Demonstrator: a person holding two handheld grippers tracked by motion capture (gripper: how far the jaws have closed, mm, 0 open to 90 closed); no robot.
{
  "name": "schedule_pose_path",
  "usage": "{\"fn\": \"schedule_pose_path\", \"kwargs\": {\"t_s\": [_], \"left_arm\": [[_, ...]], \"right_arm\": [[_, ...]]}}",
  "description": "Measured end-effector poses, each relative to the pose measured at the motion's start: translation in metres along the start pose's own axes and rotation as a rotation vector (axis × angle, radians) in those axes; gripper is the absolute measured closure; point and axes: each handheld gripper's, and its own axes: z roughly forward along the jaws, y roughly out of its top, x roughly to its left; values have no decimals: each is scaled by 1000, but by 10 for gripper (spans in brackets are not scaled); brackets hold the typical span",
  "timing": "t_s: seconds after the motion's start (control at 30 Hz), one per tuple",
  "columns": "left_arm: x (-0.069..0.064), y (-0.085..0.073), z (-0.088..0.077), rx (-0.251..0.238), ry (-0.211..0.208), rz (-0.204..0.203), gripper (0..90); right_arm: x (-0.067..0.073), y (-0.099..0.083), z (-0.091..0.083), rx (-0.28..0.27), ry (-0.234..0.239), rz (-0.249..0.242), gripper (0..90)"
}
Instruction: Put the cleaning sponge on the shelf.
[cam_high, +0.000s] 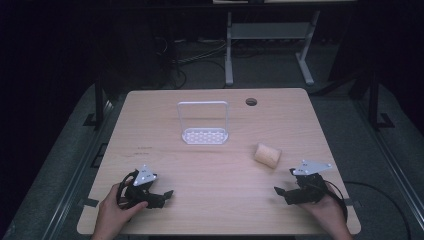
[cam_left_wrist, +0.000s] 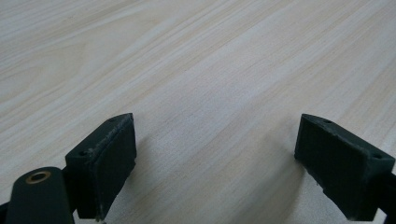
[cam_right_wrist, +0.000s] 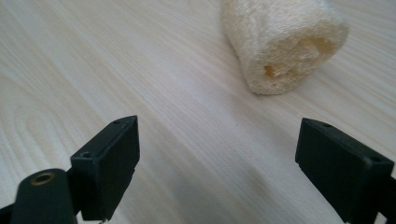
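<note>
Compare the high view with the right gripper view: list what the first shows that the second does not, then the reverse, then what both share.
High view alone: the white wire rack standing at mid-table, the round cable hole near the far edge, the left gripper with the left hand holding it, and the floor and desk legs beyond the table.

Right gripper view alone: the loofah's fibrous weave and hollow end, and the inner faces of its own jaws, standing wide apart.

Both: the loofah lying on the pale wooden table, and the right gripper, open and empty.

Overhead forward-down view; two low, close gripper views of table (cam_high: 210, 165).
</note>
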Motion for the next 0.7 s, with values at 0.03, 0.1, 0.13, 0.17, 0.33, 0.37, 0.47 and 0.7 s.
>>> {"fn": "schedule_pose_path", "kwargs": {"t_s": [0.03,0.1,0.13,0.17,0.33,0.37,0.47,0.7], "left_arm": [[0,0,0,0,0,0,120],[0,0,0,-1,0,-1,120],[0,0,0,0,0,0,120],[0,0,0,-1,0,-1,120],[0,0,0,0,0,0,120],[0,0,0,0,0,0,120],[0,0,0,0,0,-1,120],[0,0,0,0,0,0,120]], "right_arm": [[-1,0,-1,-1,-2,6,137],[-4,1,-2,-7,-7,8,137],[-6,2,-2,-8,-9,12,137],[-6,3,-2,-9,-11,12,137],[-11,7,-4,-13,-13,15,137],[-12,7,-5,-15,-14,16,137],[-13,10,-6,-18,-14,21,137],[-21,19,-4,-14,-13,27,137]]}}
